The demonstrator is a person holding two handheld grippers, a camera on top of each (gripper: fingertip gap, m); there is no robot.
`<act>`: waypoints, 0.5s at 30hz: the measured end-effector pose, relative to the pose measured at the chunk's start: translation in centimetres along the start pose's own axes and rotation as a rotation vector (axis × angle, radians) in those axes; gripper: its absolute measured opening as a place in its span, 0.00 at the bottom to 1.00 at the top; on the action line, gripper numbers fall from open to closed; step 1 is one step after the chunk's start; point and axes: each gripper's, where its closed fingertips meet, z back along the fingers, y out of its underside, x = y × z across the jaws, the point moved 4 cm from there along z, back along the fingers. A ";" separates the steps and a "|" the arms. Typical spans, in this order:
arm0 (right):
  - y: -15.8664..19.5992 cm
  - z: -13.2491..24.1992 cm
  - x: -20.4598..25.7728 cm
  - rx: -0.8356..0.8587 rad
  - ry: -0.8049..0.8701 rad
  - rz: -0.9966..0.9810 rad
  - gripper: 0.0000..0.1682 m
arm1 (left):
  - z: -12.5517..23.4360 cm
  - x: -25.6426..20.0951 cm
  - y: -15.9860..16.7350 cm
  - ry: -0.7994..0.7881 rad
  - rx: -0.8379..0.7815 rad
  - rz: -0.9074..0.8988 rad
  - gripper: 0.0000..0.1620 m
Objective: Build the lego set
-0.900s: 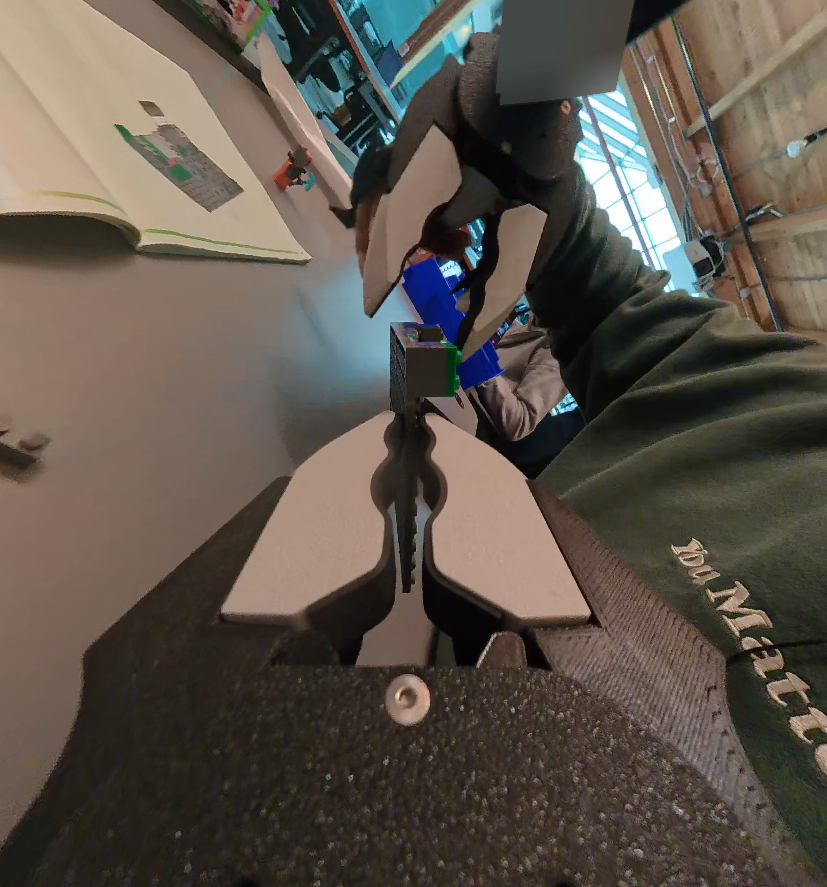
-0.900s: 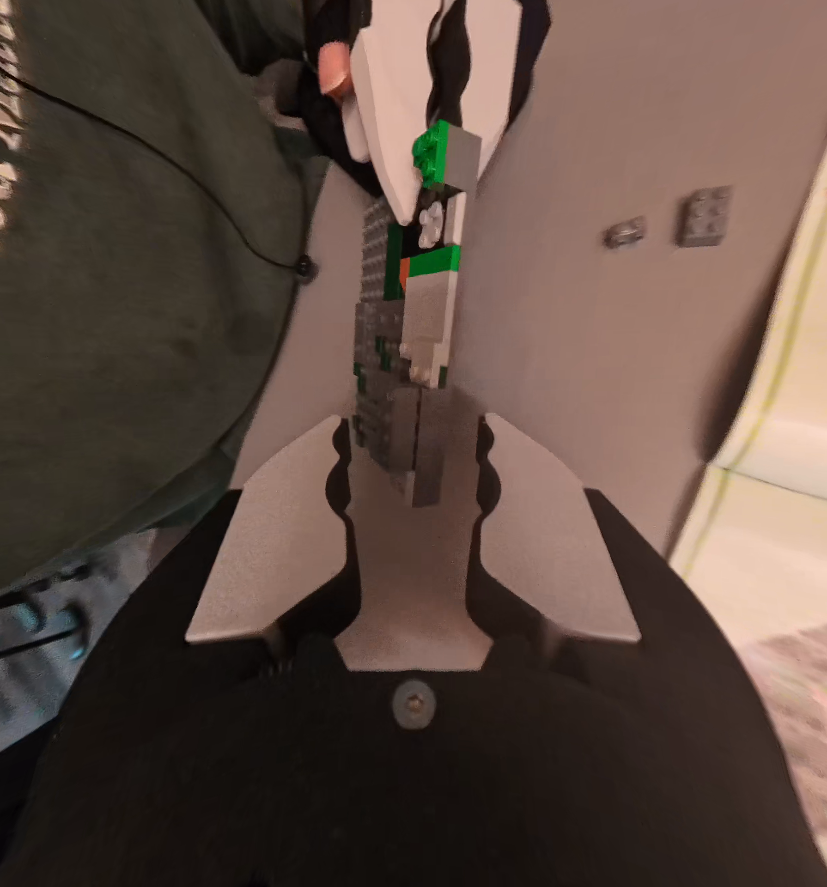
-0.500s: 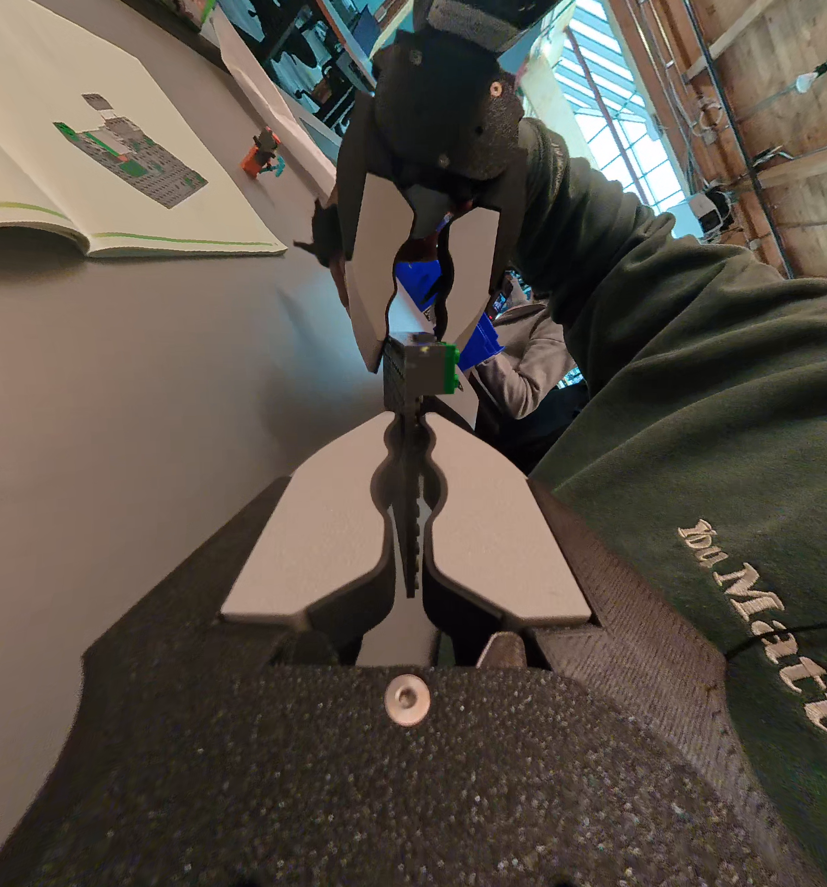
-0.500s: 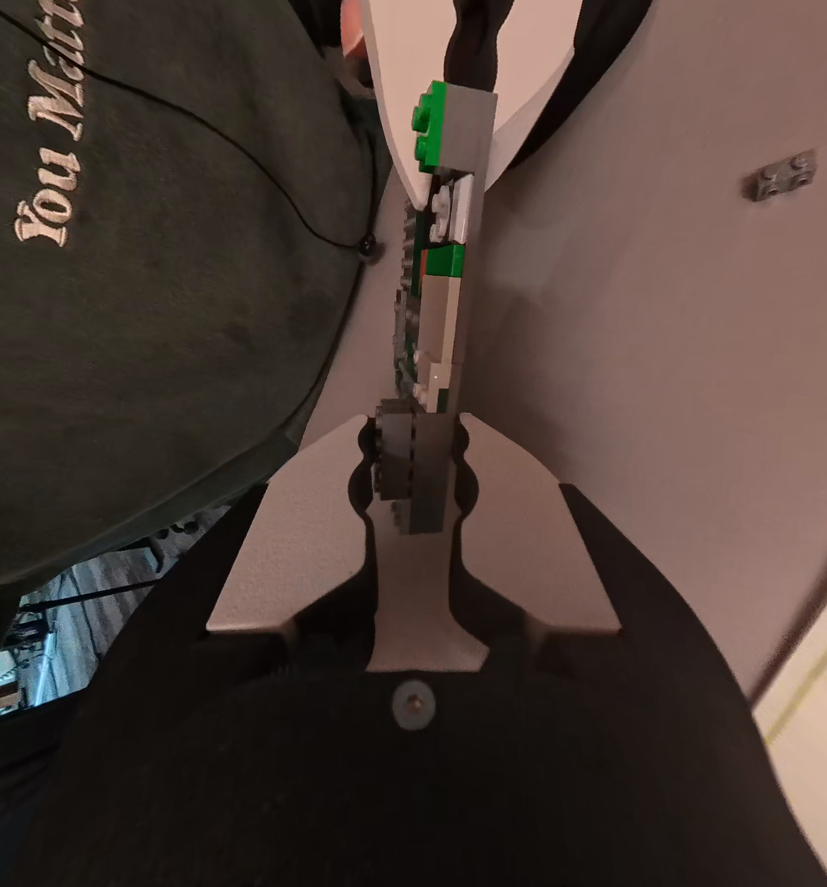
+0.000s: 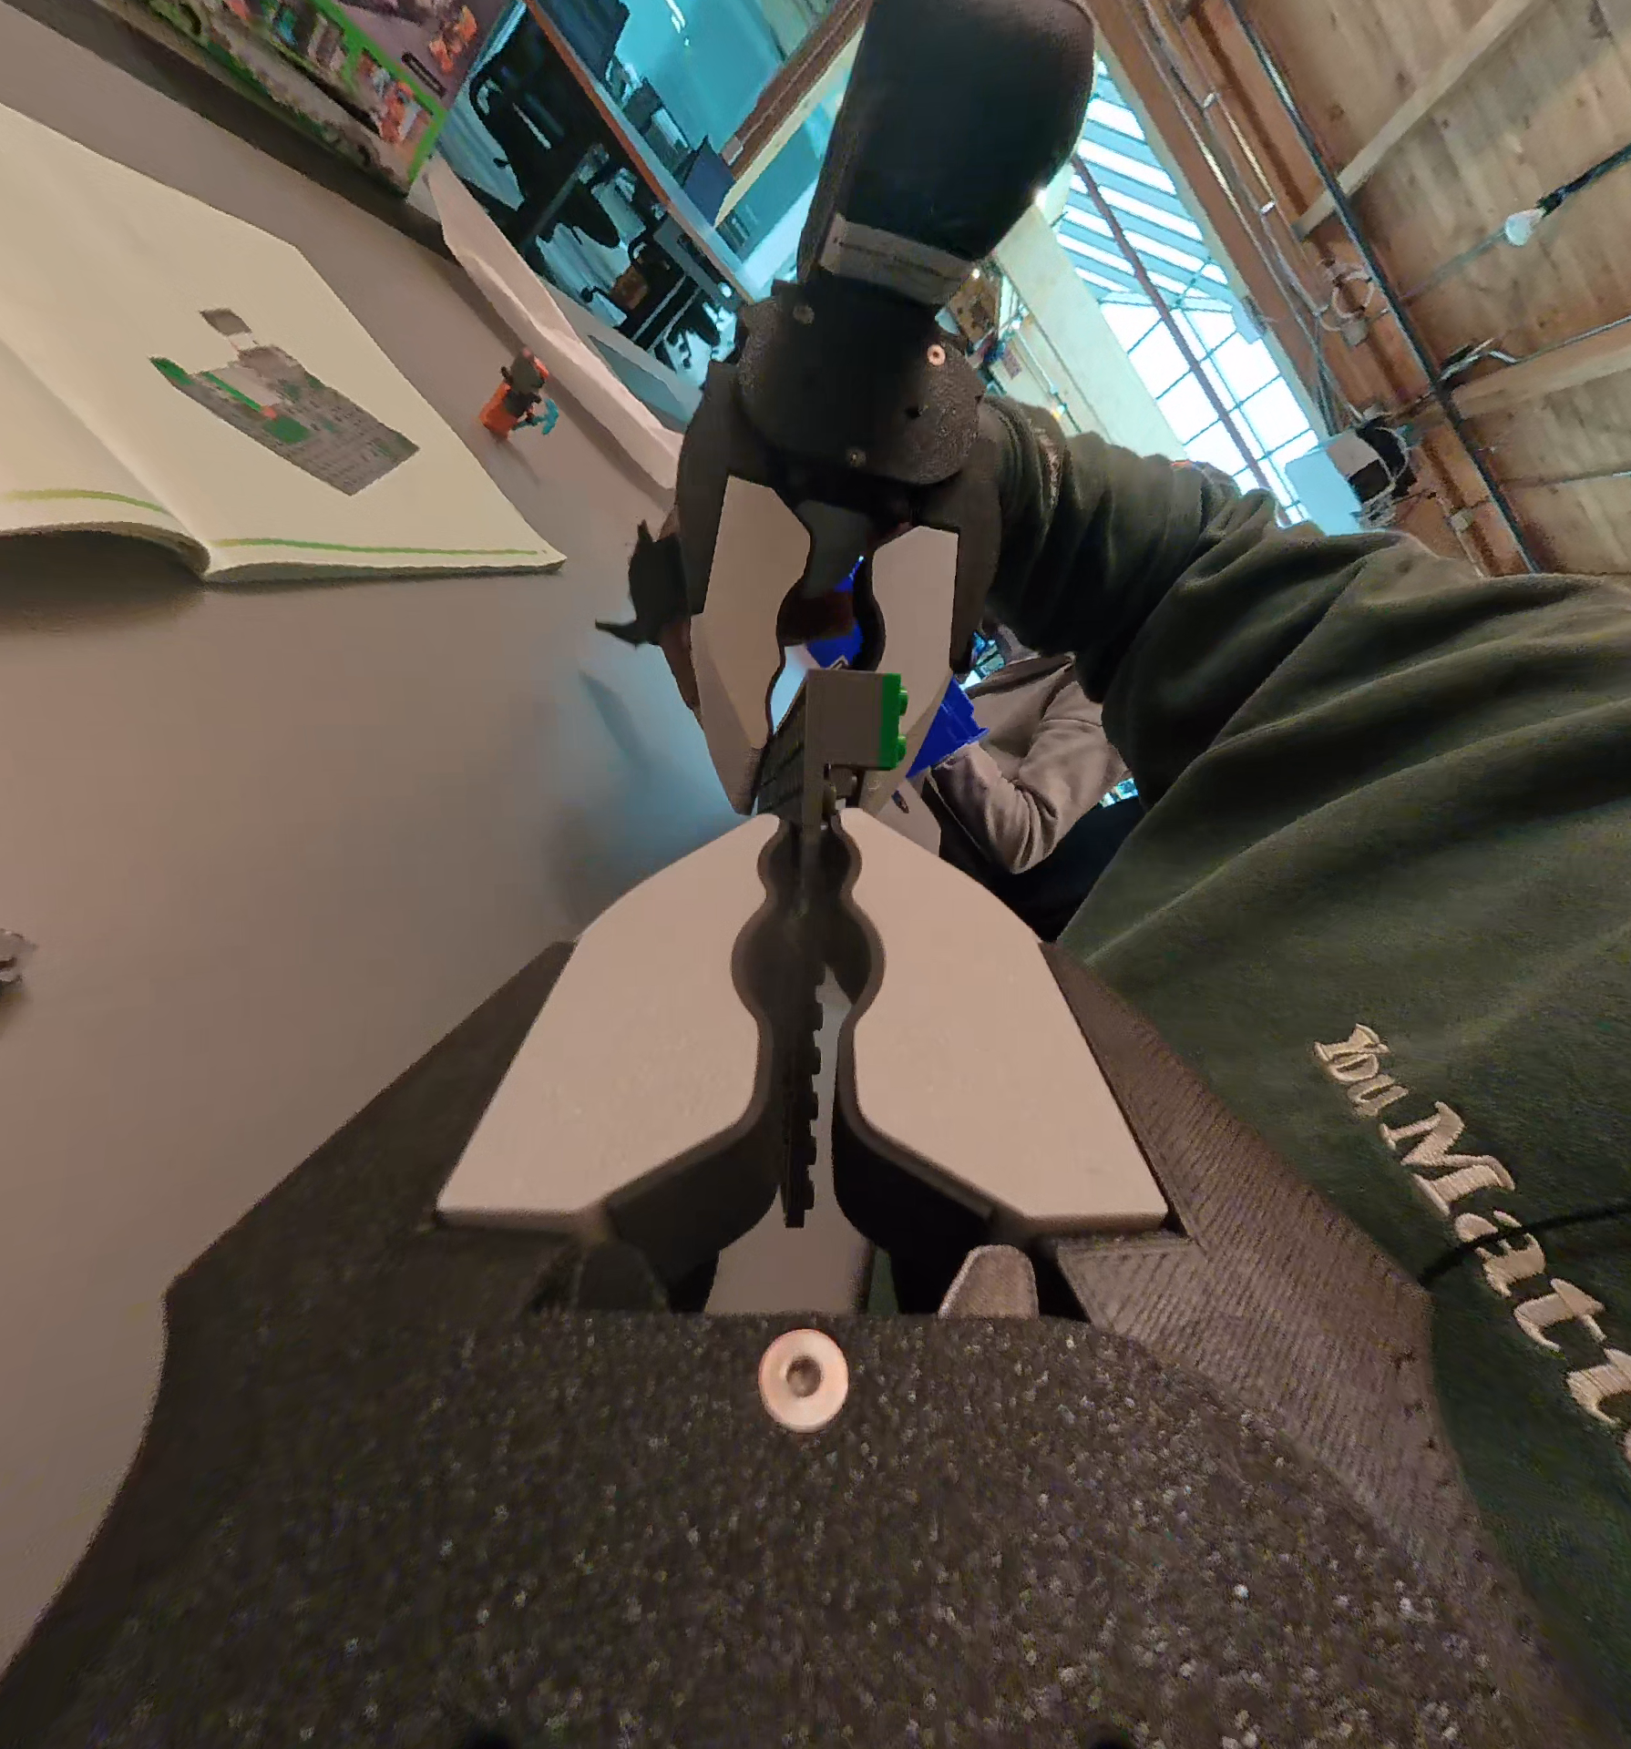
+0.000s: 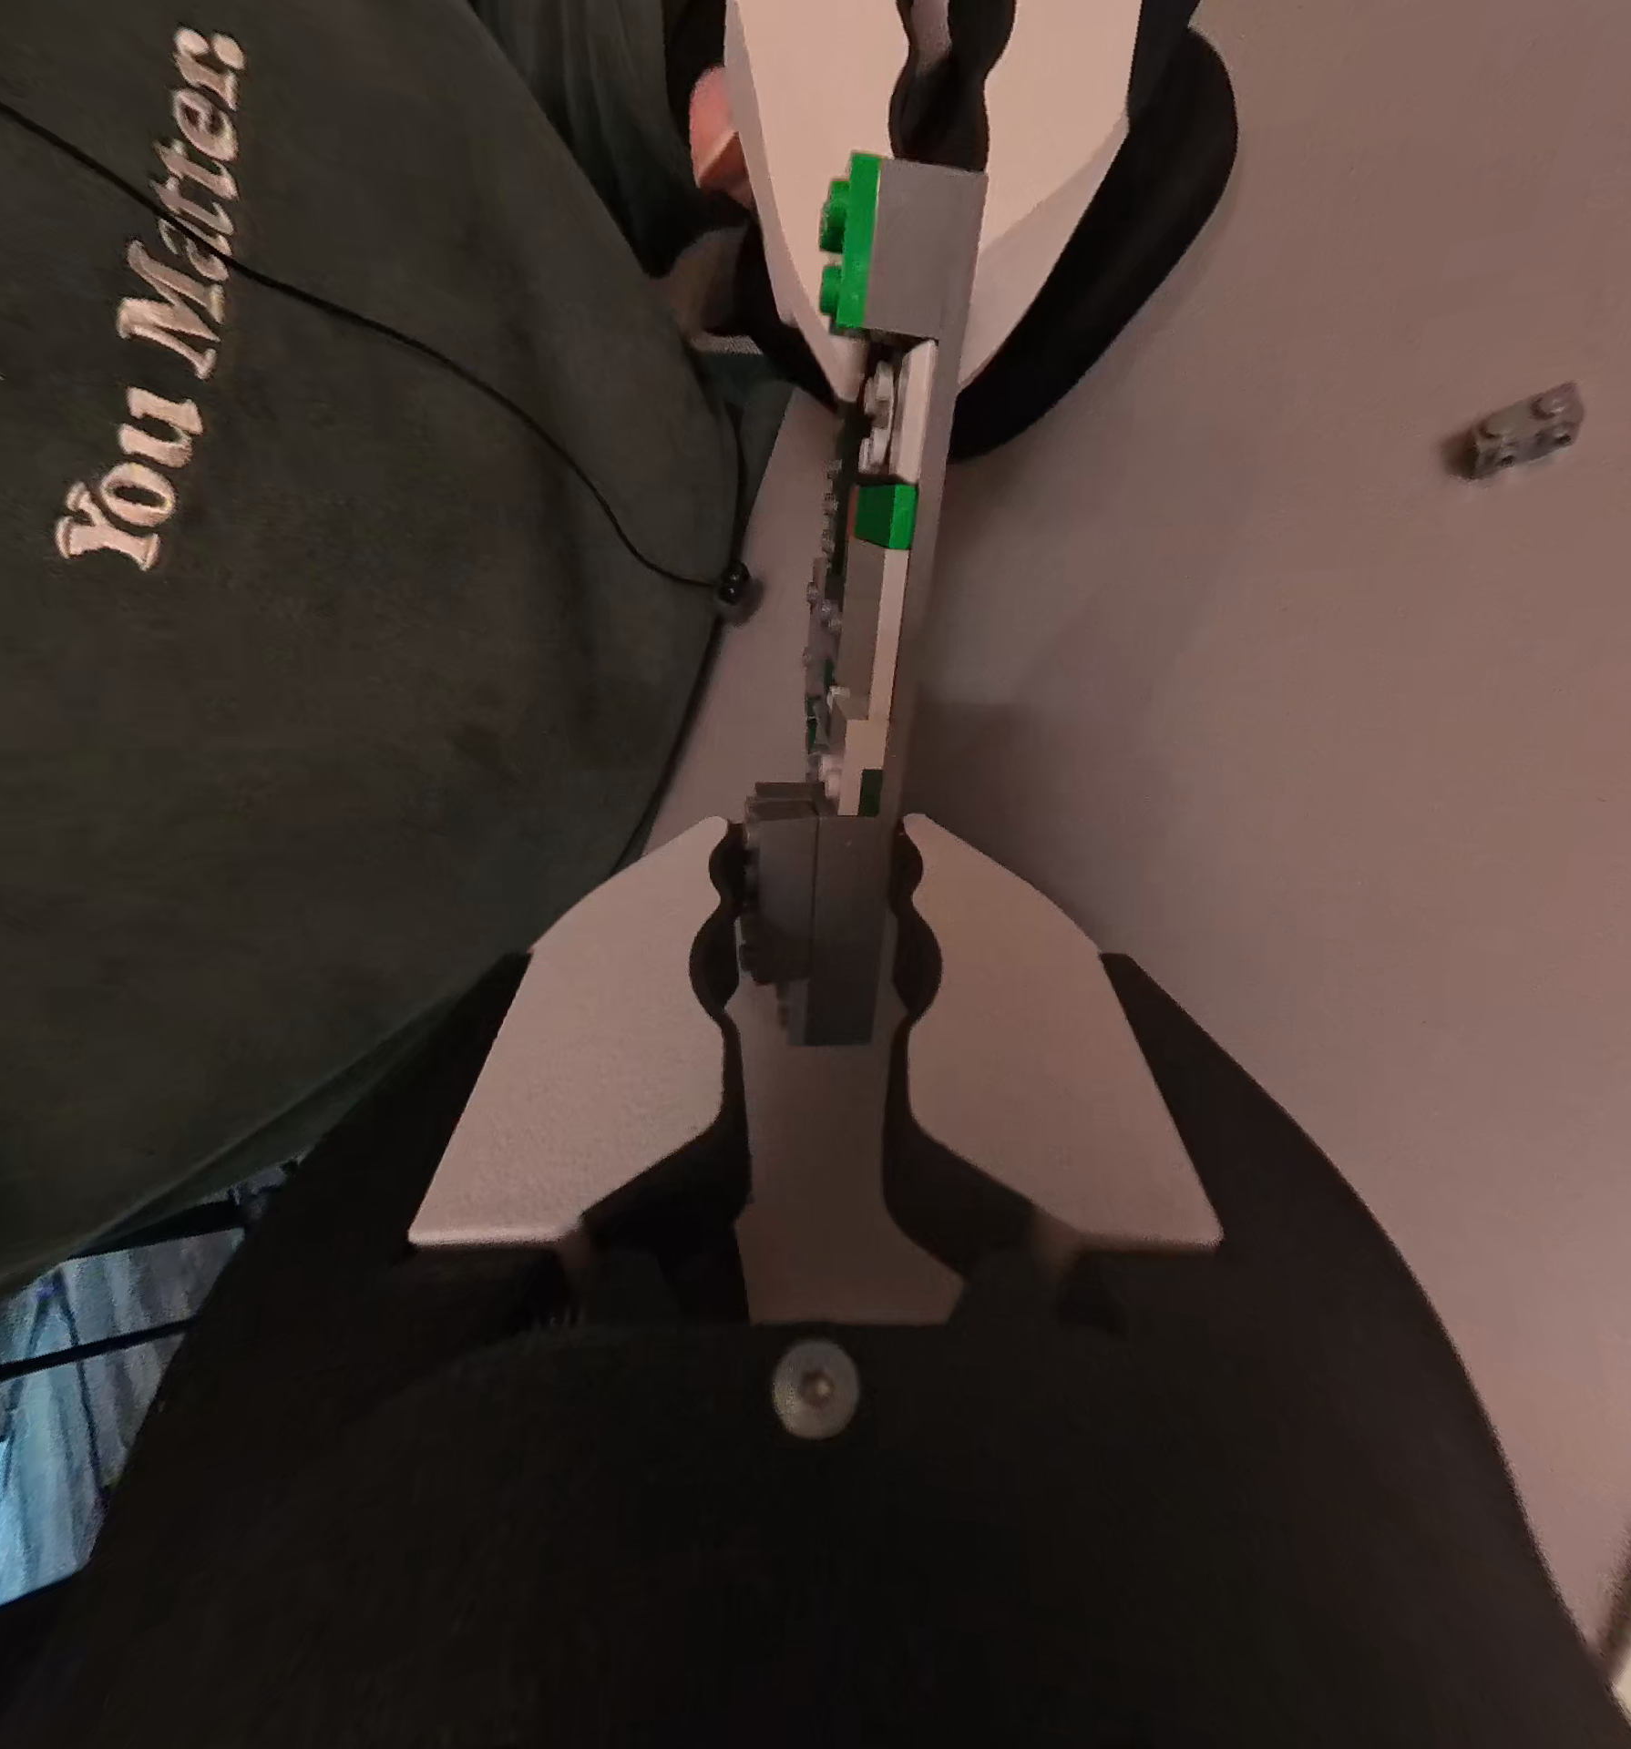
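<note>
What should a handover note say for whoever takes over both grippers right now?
Left gripper: jaws shut on one end of the flat grey-and-green lego plate assembly, held edge-on off the grey table.
Right gripper: jaws clamped on its opposite end.
Done: base partly built.
Left: small grey loose plate lies unused on the table; the open instruction booklet is beside it.

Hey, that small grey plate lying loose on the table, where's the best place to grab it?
Pinch the small grey plate across its two long edges, coming straight down from above. It lies flat on the table with its studs up, so only its thin sides offer the tool a hold.
</note>
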 end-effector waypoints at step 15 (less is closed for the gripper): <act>-1.0 0.2 1.5 -0.067 0.025 0.036 0.16 | -0.1 -1.7 -1.0 0.066 -0.071 -0.059 0.04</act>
